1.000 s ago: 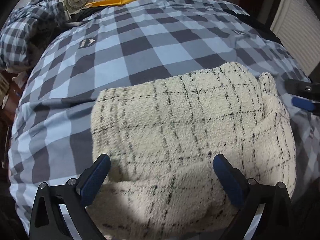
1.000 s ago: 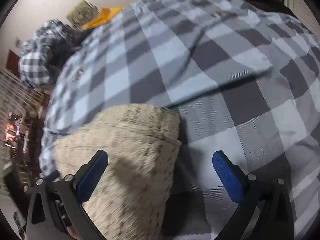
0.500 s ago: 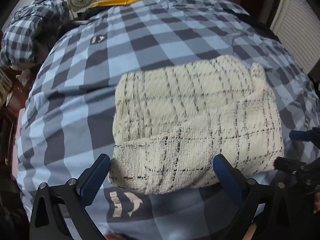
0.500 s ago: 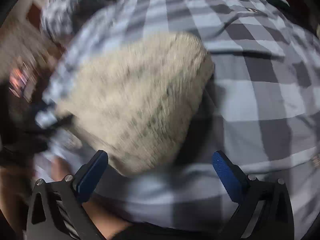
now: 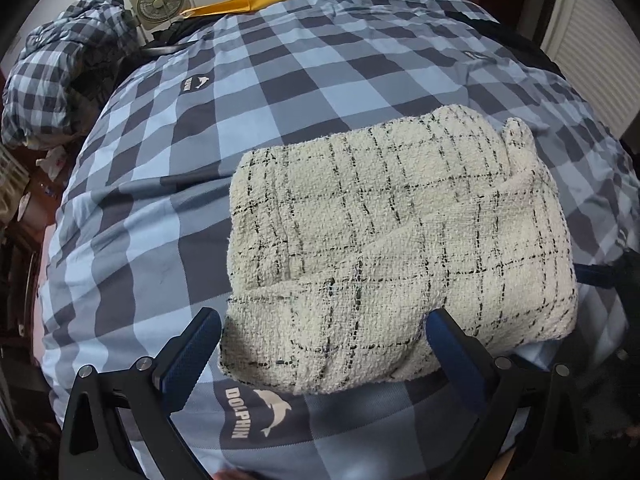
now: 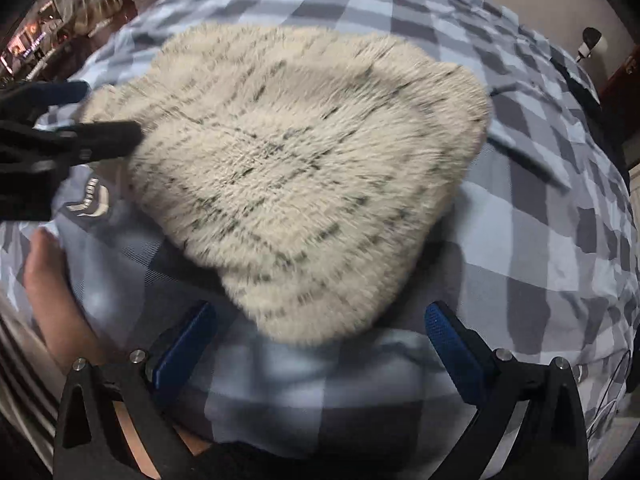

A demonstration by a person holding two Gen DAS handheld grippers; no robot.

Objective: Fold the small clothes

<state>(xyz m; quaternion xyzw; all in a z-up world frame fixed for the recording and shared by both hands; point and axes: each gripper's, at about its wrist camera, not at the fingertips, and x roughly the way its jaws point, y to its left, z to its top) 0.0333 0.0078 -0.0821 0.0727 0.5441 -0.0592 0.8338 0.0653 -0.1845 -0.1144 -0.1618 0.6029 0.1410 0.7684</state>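
Folded cream garment with thin black check lines [image 5: 396,240] lying on the blue-and-grey checked bed cover [image 5: 280,80], near the front edge, a "DOLPHIN" print [image 5: 256,410] on the cover just below its near fold. Left gripper [image 5: 324,356] spread wide, blue-padded fingers [image 5: 188,354] either side of the garment's near edge, right pad close to or touching the fabric, cannot tell which; nothing clamped. Right gripper [image 6: 320,344] likewise spread open, hanging just short of the garment [image 6: 304,168], holding nothing. Right wrist view smeared by motion blur, weave and check lines reduced to streaks. Left gripper seen there as a dark blurred shape [image 6: 60,140] at the garment's left edge. Only a sliver of blue and black visible at the right margin of the left wrist view, mostly cut off. Bare forearm [image 6: 52,292] at the lower left, partly hidden by the finger mounts. Crumpled checked cloth [image 5: 60,72], a small fan [image 5: 160,4] and something yellow [image 5: 240,0] beyond the bed's far end
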